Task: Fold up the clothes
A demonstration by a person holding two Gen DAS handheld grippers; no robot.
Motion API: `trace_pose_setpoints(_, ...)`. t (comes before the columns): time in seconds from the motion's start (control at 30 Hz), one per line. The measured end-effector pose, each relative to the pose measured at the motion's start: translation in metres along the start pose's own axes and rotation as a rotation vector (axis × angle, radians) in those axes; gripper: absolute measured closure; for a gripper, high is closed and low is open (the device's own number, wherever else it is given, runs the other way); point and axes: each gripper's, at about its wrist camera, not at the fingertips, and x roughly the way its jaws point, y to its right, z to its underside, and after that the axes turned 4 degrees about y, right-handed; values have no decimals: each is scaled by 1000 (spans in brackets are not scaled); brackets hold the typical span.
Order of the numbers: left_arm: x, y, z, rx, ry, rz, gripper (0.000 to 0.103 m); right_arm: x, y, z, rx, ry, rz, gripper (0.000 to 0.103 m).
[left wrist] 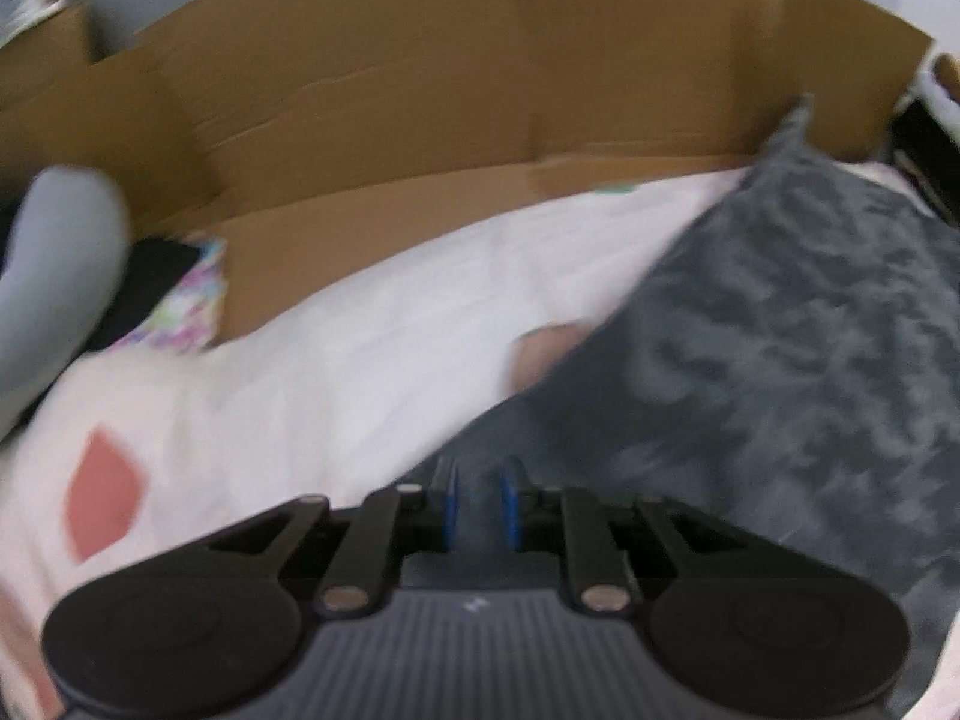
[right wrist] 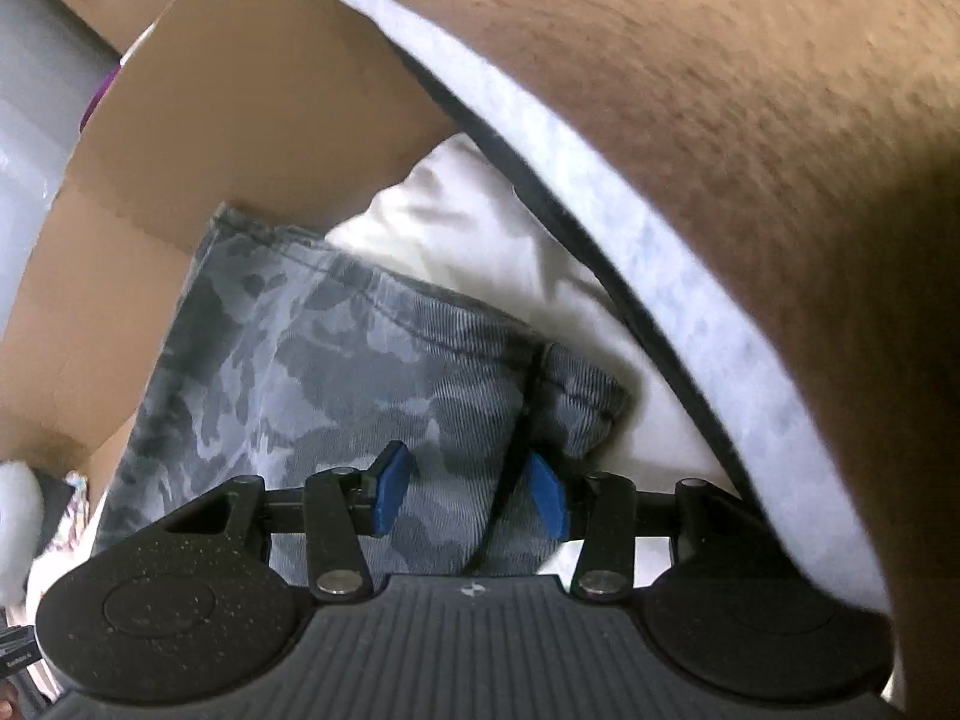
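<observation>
A grey camouflage garment [left wrist: 780, 330] lies on a white sheet [left wrist: 360, 348] with pink patches, inside a cardboard surround. In the blurred left wrist view my left gripper [left wrist: 480, 501] sits at the garment's lower left edge. Its blue pads [left wrist: 449, 504] stand a narrow gap apart, and grey cloth fills that gap. In the right wrist view the same garment [right wrist: 300, 360] lies folded with a hemmed edge. My right gripper [right wrist: 468, 495] hovers low over its near end. Its blue pads [right wrist: 390, 489] stand well apart, with cloth and a dark seam between them but no pinch visible.
A brown cardboard wall [left wrist: 450, 90] curves round the back, also seen in the right wrist view as the cardboard wall [right wrist: 240, 120]. A large brown surface [right wrist: 750, 150] with a pale mottled band [right wrist: 630, 240] crowds the right side. A pale grey rounded shape [left wrist: 54, 276] sits at far left.
</observation>
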Motion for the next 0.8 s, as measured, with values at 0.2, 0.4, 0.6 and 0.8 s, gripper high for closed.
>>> trace_pose_setpoints(0.2,26,59,-40,72,40,78,80,-12,2,0,-14,33,-17,103)
trace_pose_setpoints(0.4,55,116,-76,144,62,134,79,-28,6,1,-5,68,-16,103)
trace_pose_setpoints(0.6,85,155,-108,189,67,151,78,-27,-6,2,-20,84,23,103)
trace_pose_setpoints(0.8,113,172,-135,181,63,129,78,-29,-9,4,-27,112,69,103)
